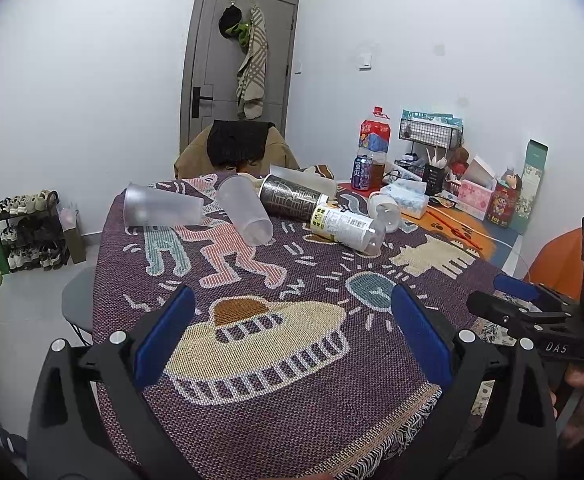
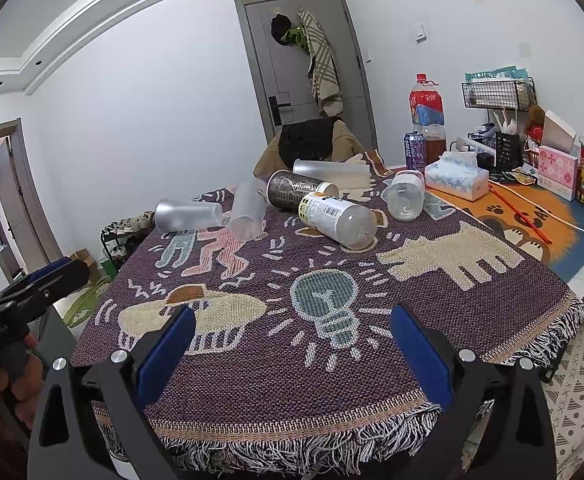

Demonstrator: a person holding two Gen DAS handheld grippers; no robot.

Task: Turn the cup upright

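Note:
Several cups lie on their sides at the far half of the patterned cloth (image 1: 292,400): a frosted cup (image 1: 162,211) at the left, a second frosted cup (image 1: 245,210) beside it, a dark patterned cup (image 1: 292,197), a white-labelled clear cup (image 1: 347,229) and a small clear cup (image 1: 385,211). They also show in the right wrist view: the frosted cup (image 2: 188,215), the labelled cup (image 2: 337,219). My left gripper (image 1: 292,324) is open and empty over the near cloth. My right gripper (image 2: 292,340) is open and empty near the fringed edge.
A big red-capped bottle (image 2: 427,118), a can (image 2: 413,151), a tissue box (image 2: 455,180), a wire rack (image 2: 497,94) and boxes stand at the back right. A chair with a jacket (image 1: 236,148) is behind the table. A shoe rack (image 1: 30,232) is on the left floor.

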